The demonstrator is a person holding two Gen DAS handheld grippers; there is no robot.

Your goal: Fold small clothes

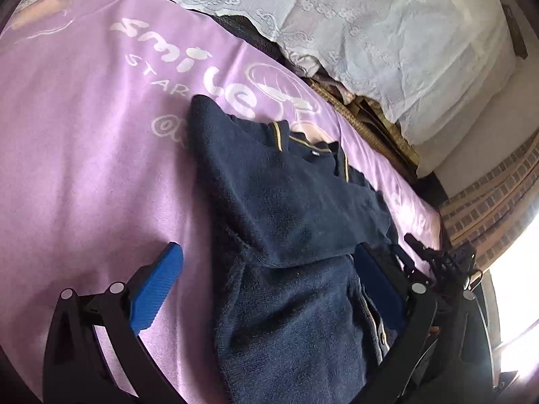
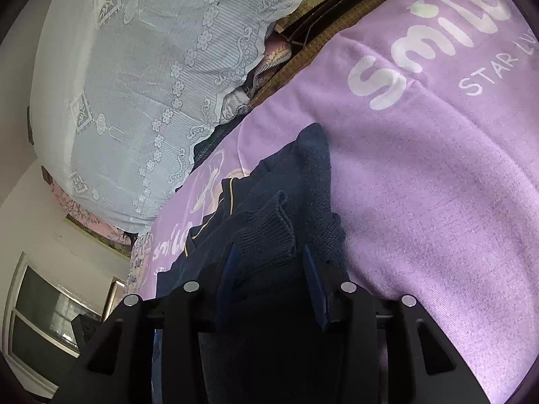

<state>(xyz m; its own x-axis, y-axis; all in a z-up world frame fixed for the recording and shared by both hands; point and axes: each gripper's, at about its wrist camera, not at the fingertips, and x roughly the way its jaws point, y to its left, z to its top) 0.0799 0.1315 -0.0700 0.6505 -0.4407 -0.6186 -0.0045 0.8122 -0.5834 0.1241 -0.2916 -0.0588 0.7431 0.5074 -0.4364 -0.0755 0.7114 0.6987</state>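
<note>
A small navy knit sweater (image 1: 296, 208) with a gold-striped collar (image 1: 316, 144) lies partly folded on a purple blanket (image 1: 84, 168). My left gripper (image 1: 267, 249) stands wide open just over the sweater's lower part, one blue pad (image 1: 158, 289) on each side, gripping nothing. In the right wrist view the sweater's ribbed cuff (image 2: 266, 232) sits between the pads of my right gripper (image 2: 268, 247). Its jaws stand apart, with a gap on the right side of the cuff. The sweater's body (image 2: 303, 175) stretches away beyond it.
The purple blanket (image 2: 438, 202) carries white "smile" lettering (image 2: 421, 50). A white lace cover (image 1: 370, 33) drapes over bedding at the far edge, above a woven mat (image 1: 370, 128). The other gripper's black frame (image 1: 448, 262) shows at the right. A window (image 2: 43, 309) is at lower left.
</note>
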